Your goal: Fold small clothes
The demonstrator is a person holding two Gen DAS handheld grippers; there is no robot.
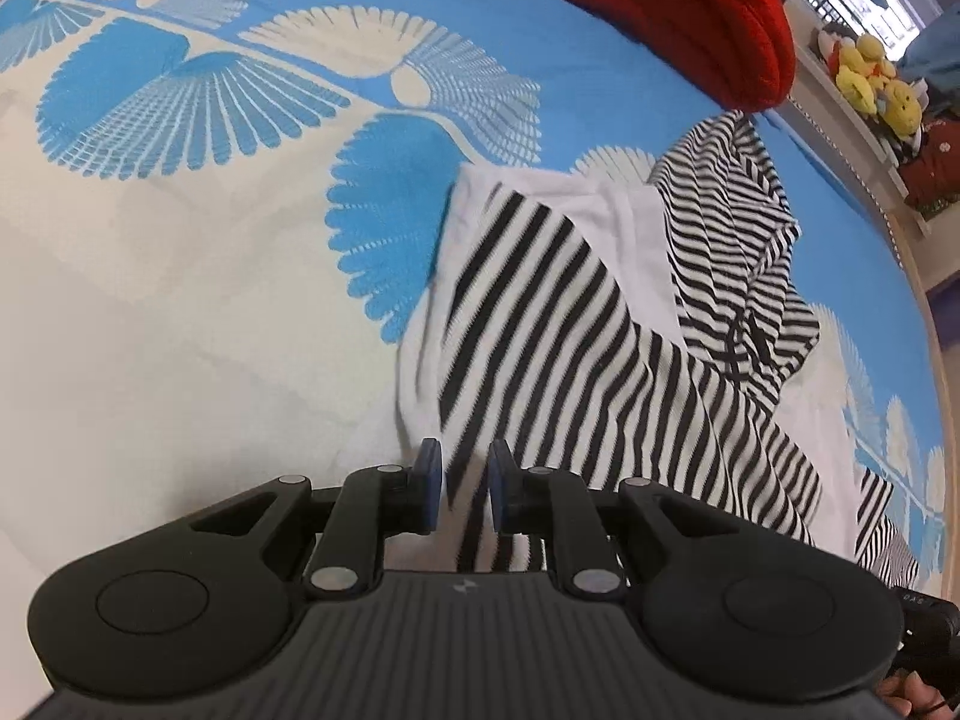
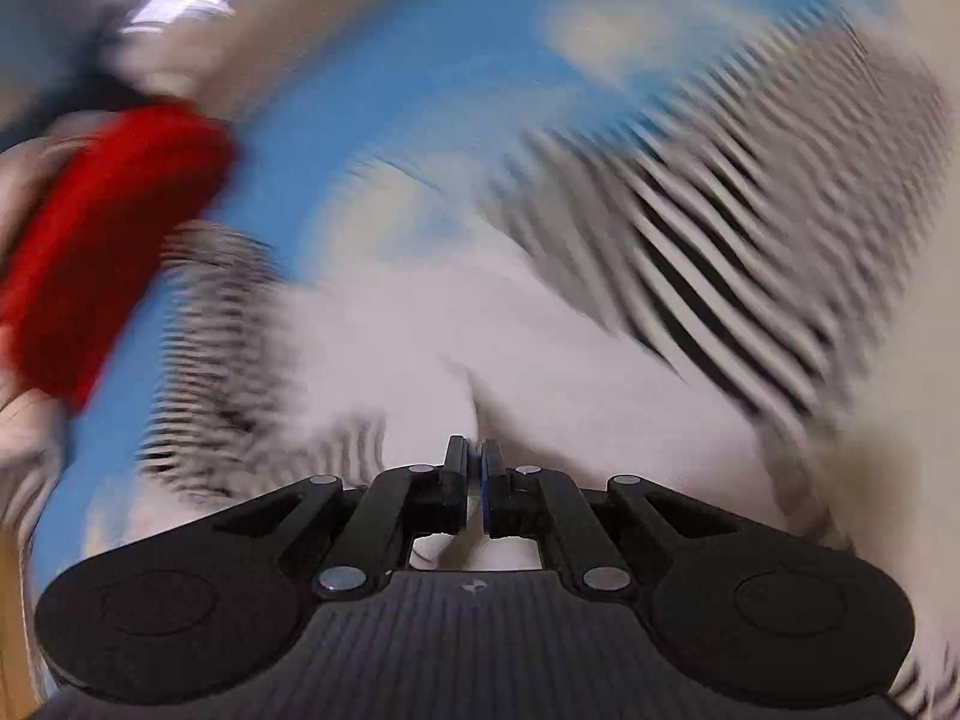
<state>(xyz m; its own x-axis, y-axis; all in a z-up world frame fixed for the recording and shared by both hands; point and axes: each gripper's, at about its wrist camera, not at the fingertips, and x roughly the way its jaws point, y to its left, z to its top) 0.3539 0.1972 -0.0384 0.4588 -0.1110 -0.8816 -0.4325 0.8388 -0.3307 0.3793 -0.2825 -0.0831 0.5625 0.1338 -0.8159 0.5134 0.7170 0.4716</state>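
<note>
Tongs on the left hand (image 1: 465,486) are standing narrow, and a fold of the striped garment (image 1: 576,324) is passing between the blue pads (image 1: 429,483); the cloth is filling the gap, so this reads as a grip on its near hem. Tongs on the right hand (image 2: 474,483) are standing almost closed. White cloth is lying right at their tips, but the blur is hiding whether any of it is pinched.

The garment is lying crumpled on the bed cover (image 1: 180,276), a blue and cream printed sheet, partly turned so its white inner face (image 1: 606,204) is showing. A red knitted item (image 1: 690,6) is lying beyond it, just beside its far corner.

Handling, as judged: the garment is appearing light, soft and limp. It is likely sagging and bunching when lifted, offering no stiffness to push against. Hold is best taken at a hem, corner or seam edge, where layers are thin and a pinch is catching one ply only.

View differences: the left wrist camera is giving a sharp picture of the stripes, the wrinkles and a shelf of yellow plush toys (image 1: 870,78). The right wrist camera is showing heavy motion blur, yet it is showing the white face (image 2: 420,348) from the opposite side.
</note>
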